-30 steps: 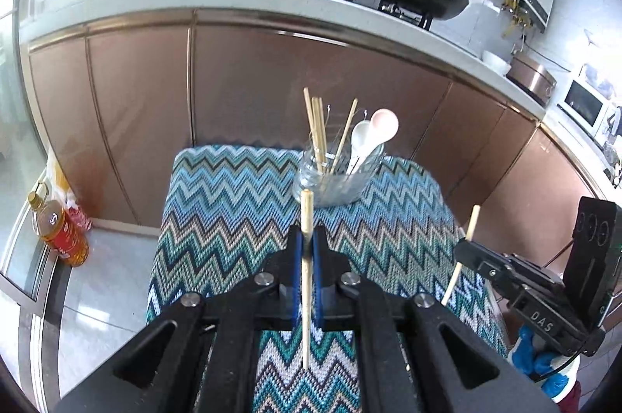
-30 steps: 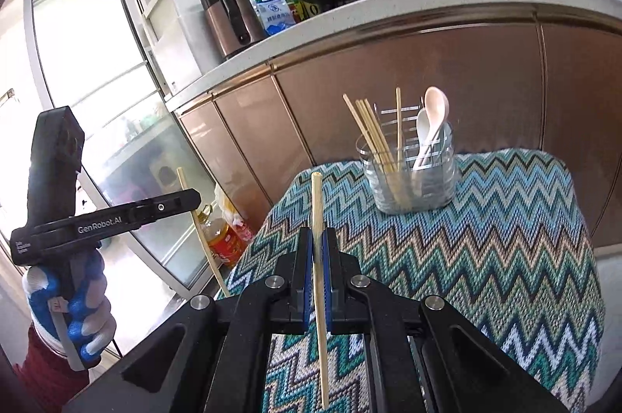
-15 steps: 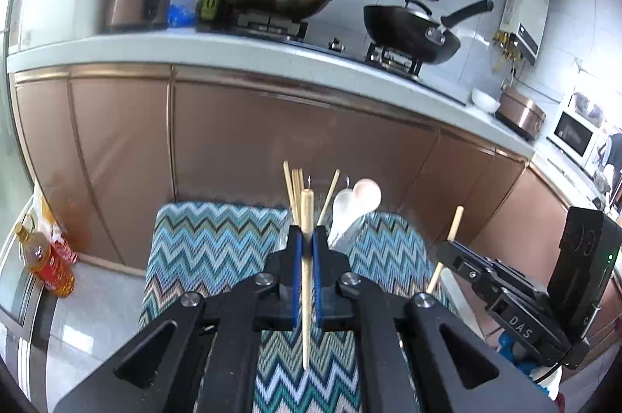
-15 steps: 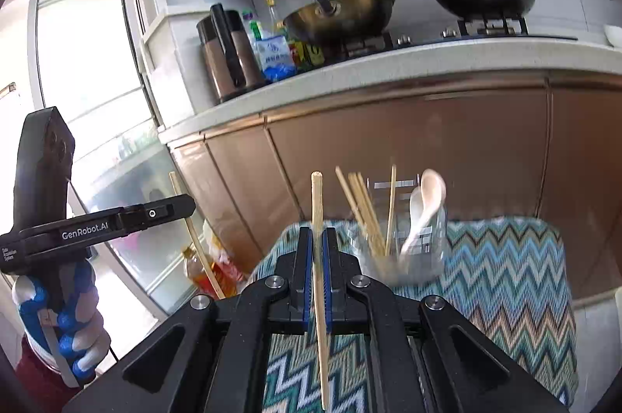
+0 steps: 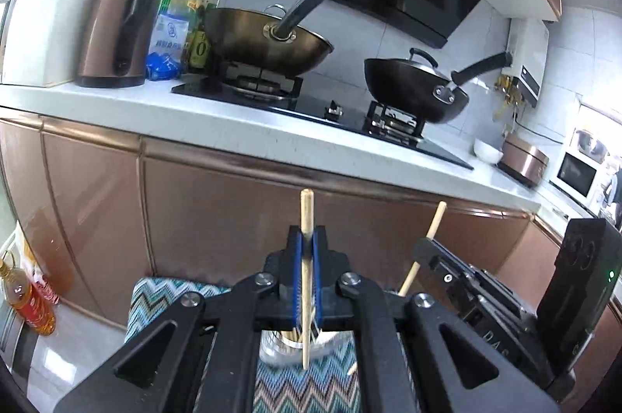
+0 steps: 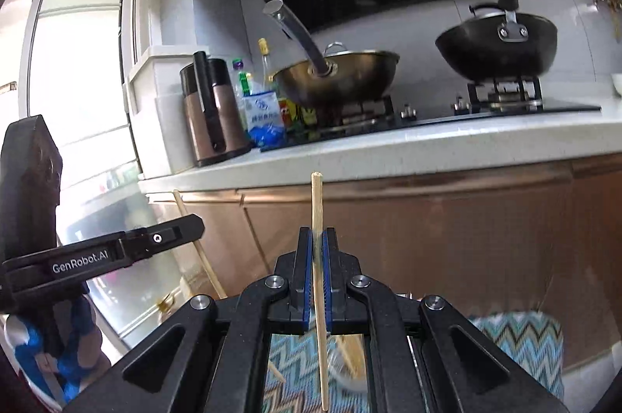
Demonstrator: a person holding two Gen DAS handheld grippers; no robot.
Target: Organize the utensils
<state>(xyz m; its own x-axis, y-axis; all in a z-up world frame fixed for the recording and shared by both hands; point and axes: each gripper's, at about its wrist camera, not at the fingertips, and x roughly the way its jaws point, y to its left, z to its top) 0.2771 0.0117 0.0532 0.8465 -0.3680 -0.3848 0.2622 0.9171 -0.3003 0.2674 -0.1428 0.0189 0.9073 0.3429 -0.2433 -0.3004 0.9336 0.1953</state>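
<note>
Because both chopsticks are going into the glass holder [image 5: 289, 345], gripping one upright in each closed gripper: left gripper [image 5: 307, 280], right gripper [image 6: 318, 280], above the zigzag cloth [image 5: 163, 296].

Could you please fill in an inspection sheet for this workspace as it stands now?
Surface: zigzag cloth, mostly hidden by the grippers.
Job's things: glass jar below the left gripper, contents blurred.
Clutter: nothing seen.
Grippers: left gripper shut on left chopstick; right gripper shut on right chopstick; both upright.
Cables: nothing seen.
Surroundings: two woks on stove, kettle, oil bottle on floor.
</note>
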